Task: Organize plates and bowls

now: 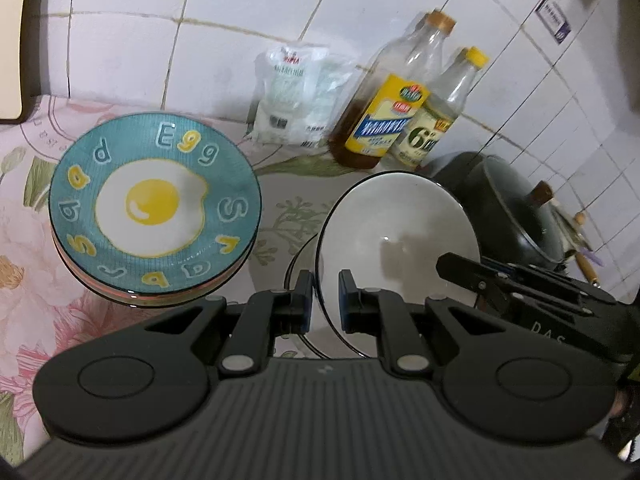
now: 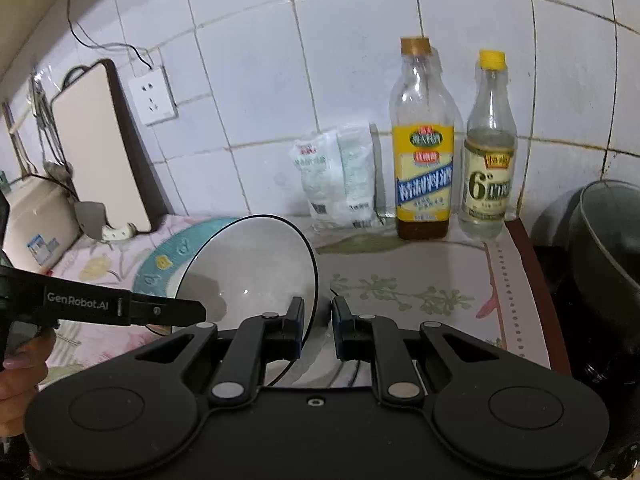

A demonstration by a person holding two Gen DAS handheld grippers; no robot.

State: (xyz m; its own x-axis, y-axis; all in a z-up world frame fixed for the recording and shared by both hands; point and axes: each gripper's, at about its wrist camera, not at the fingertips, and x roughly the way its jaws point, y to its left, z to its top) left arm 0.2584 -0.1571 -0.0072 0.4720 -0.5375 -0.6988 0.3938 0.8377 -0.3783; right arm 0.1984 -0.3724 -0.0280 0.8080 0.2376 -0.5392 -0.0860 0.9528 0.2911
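Observation:
A white bowl with a black rim [image 1: 396, 236] is lifted and tilted. My left gripper [image 1: 325, 300] pinches its left rim between its pads, and my right gripper [image 2: 317, 328] pinches its right rim; the bowl also shows in the right wrist view [image 2: 252, 268]. Below it another black-rimmed white bowl [image 1: 298, 280] rests on the cloth. To the left stands a stack of plates topped by a teal plate with a fried-egg picture [image 1: 154, 210], partly visible in the right wrist view [image 2: 164, 260].
Two bottles [image 2: 424, 148] [image 2: 488, 152] and a white bag [image 2: 340, 180] stand against the tiled wall. A dark pot [image 2: 608, 248] sits at the right. A cutting board [image 2: 96, 148] leans at the left. A floral cloth [image 2: 420, 280] covers the counter.

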